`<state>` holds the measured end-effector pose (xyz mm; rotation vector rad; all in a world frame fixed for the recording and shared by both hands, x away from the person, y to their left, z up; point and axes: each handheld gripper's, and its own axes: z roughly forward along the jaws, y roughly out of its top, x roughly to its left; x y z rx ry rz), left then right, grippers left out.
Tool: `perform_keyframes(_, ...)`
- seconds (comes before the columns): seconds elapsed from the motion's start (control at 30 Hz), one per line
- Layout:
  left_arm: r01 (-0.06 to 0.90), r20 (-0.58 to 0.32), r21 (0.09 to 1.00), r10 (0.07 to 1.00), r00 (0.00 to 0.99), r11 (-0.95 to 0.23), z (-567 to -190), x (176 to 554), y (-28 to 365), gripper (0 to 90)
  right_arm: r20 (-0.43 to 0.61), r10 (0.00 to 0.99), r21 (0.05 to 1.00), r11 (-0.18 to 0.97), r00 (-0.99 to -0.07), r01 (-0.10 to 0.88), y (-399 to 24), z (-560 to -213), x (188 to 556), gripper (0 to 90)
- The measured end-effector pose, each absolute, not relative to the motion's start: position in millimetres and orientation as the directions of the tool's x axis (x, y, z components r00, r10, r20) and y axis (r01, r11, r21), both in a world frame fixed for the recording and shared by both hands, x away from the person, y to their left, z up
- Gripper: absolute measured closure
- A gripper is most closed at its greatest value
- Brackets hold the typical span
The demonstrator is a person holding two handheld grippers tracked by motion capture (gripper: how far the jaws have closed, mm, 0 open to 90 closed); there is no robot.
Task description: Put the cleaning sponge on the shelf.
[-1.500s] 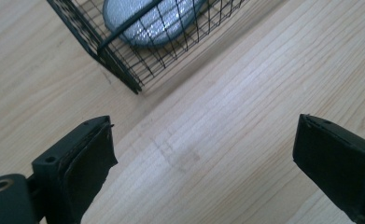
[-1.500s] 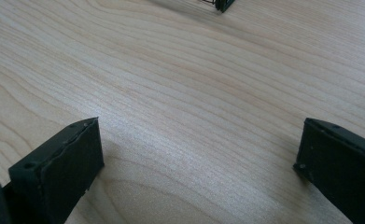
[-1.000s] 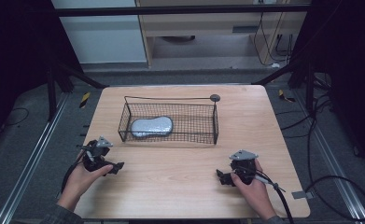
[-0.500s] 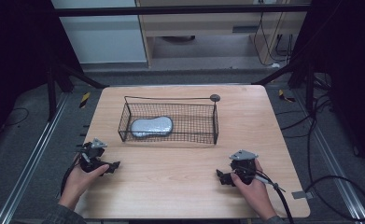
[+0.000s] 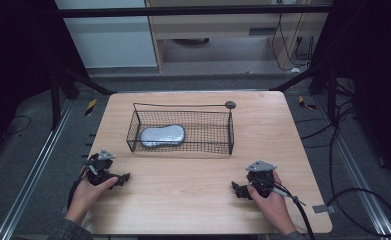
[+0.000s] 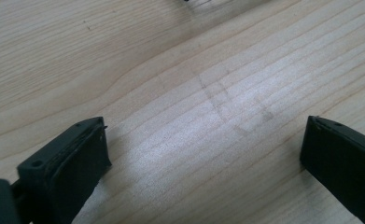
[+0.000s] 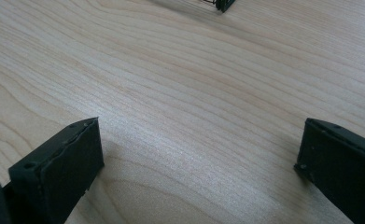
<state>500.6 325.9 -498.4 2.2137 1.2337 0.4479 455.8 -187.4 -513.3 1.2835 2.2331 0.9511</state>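
Resting low over the near edge of the wooden table, both tools look parked rather than at work. The left gripper sits at the near left corner, the right gripper at the near right, each held in one hand and well apart from the other. In the left gripper view its two black jaws stand wide apart with bare wood grain between them, holding nothing; the right gripper view shows the same, jaws spread wide and empty above the boards. That wide stance suits a start position: ready to close on something, not yet committed to it.

The thing they most likely go for is the grey oblong object, which lies flat on the floor of the wire basket, toward its left end. The basket stands in the far middle of the table, well apart from both grippers, its long side facing the person, so either hand could reach over the near wall. From this height I cannot tell what the grey object is; it may be a pouch or a rounded case.

Counting: two grippers, two hands, one basket, one grey object inside it. One small dark round disc is just beside the basket's far right corner.
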Motion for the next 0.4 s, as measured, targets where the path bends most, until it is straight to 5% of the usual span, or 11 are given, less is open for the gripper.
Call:
perform_keyframes(0.2,0.599,0.02,0.711,0.861,0.508,-0.37,-508.2,493.7,329.1,0.0,-0.002,0.865,0.722,0.349,-0.503,0.598,-187.4,-513.3,455.8,0.4)
perform_keyframes(0.4,0.601,0.02,0.71,0.864,0.503,-0.366,-508.2,492.6,329.1,0.0,-0.002,0.864,0.722,0.349,-0.503,0.597,-187.3,-513.2,455.9,0.4)
